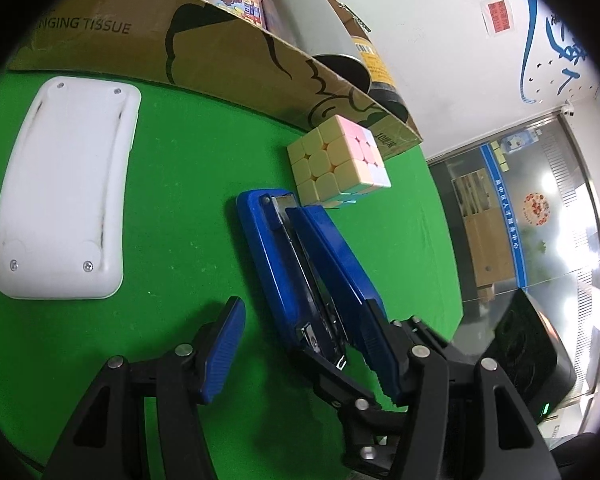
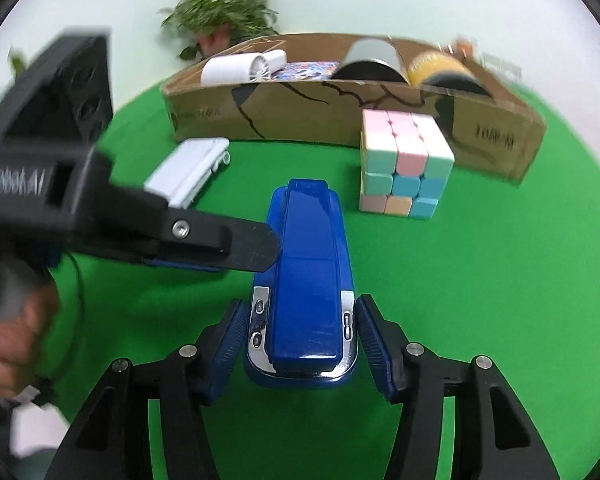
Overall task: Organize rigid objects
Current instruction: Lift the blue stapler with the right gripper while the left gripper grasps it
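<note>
Tongs [image 2: 298, 346] astride stapler [image 2: 306, 280] (both parted)

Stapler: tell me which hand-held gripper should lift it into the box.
Probably the right hand-held gripper. Its pads bracket the blue stapler squarely at its rear end, nearly touching. The left hand-held gripper sits askew, open wide. The cardboard box lies straight ahead.
</note>
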